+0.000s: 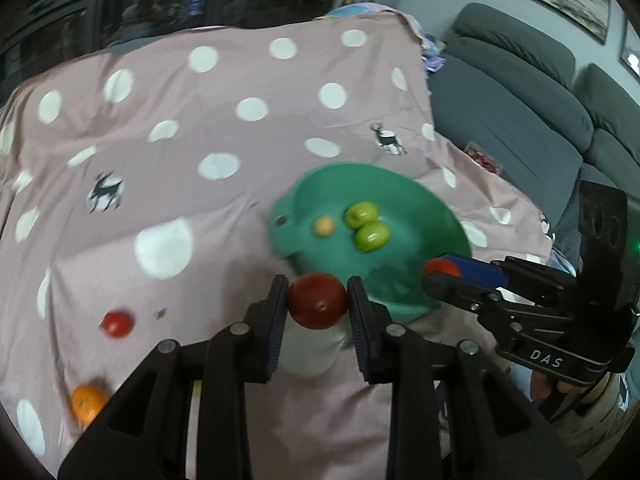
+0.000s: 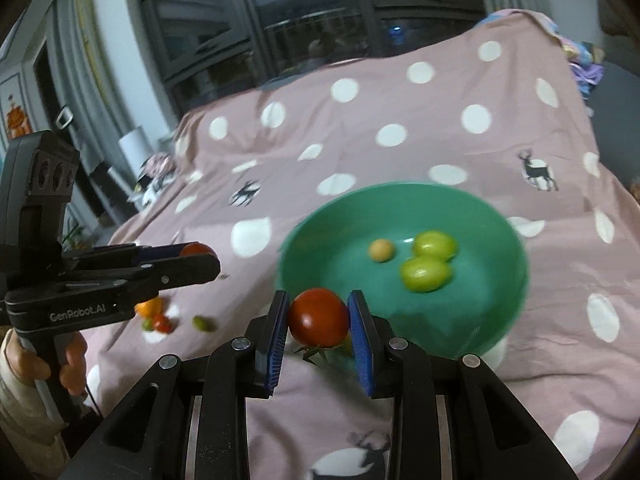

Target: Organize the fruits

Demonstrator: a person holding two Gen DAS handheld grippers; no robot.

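Three fruits already lie in the green bowl (image 2: 500, 216). Your left gripper (image 1: 317, 300) and right gripper (image 2: 319, 318) each pinch a red tomato near its rim; several fruits remain on the bed.

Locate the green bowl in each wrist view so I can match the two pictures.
Left wrist view: green bowl sits right of centre, just beyond the left hand-held gripper.
Right wrist view: green bowl sits centre-right, just beyond the right hand-held gripper.
Shared landmark: two green fruits inside it.
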